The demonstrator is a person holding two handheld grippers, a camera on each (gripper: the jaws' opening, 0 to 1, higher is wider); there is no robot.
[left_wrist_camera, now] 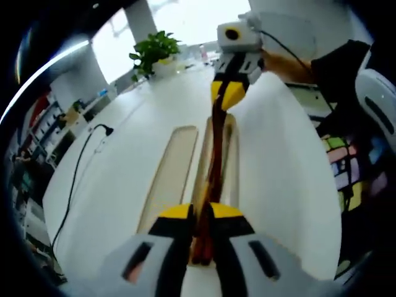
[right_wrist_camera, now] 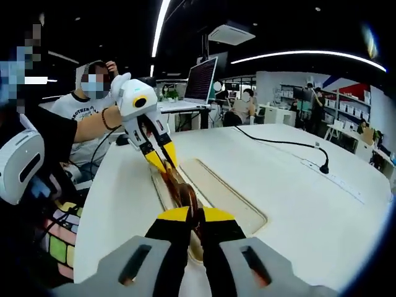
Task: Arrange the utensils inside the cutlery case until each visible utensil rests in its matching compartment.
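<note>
A long light-wooden cutlery case (left_wrist_camera: 172,170) lies on the white table (left_wrist_camera: 284,179), with two narrow compartments side by side. A dark brown wooden utensil (left_wrist_camera: 215,158) stretches along the right compartment, just above it. My left gripper (left_wrist_camera: 201,213) is shut on its near end, and my right gripper (left_wrist_camera: 230,93) is shut on its far end. In the right gripper view, my right gripper (right_wrist_camera: 195,215) pinches the brown utensil (right_wrist_camera: 184,193) over the case (right_wrist_camera: 230,197). The left gripper (right_wrist_camera: 162,158) grips the opposite end. I cannot tell what kind of utensil it is.
A black cable (left_wrist_camera: 75,179) runs across the table's left part, and a potted plant (left_wrist_camera: 154,52) stands at the far end. Another cable (right_wrist_camera: 278,143) and a power strip (right_wrist_camera: 337,179) lie right of the case. A monitor (right_wrist_camera: 202,80) and seated people are beyond the table.
</note>
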